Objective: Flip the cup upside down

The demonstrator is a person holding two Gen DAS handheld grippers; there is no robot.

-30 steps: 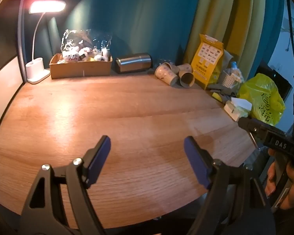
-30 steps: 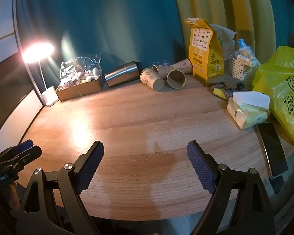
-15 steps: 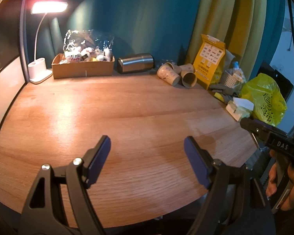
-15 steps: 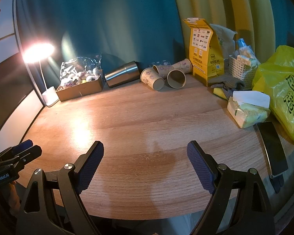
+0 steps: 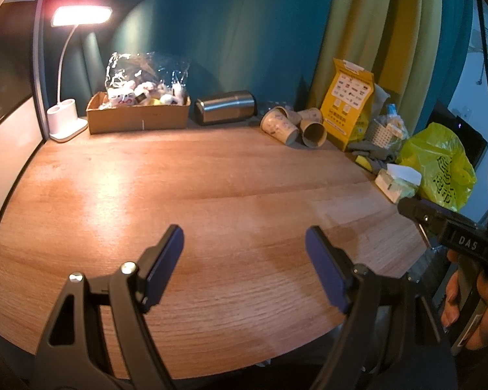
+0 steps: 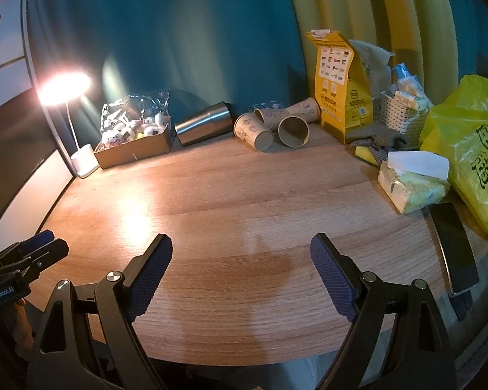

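Several paper cups (image 6: 273, 125) lie on their sides at the back of the wooden table (image 6: 244, 201), also seen in the left wrist view (image 5: 292, 126). A steel tumbler (image 6: 203, 123) lies on its side to their left. My left gripper (image 5: 244, 256) is open and empty above the table's front edge. My right gripper (image 6: 240, 263) is open and empty, also over the front edge. Both are far from the cups. The right gripper's body shows at the right of the left wrist view (image 5: 452, 234); the left gripper shows at the left of the right wrist view (image 6: 26, 260).
A cardboard box of small toys (image 6: 133, 143) and a lit desk lamp (image 6: 65, 84) stand at back left. A yellow carton (image 6: 338, 84), white basket (image 6: 403, 113), tissue pack (image 6: 413, 185), yellow plastic bag (image 6: 471, 149) and a phone (image 6: 452, 243) crowd the right side.
The left wrist view has risen and shifted slightly, showing more of the near table edge. The right gripper has barely moved. Both stay open.
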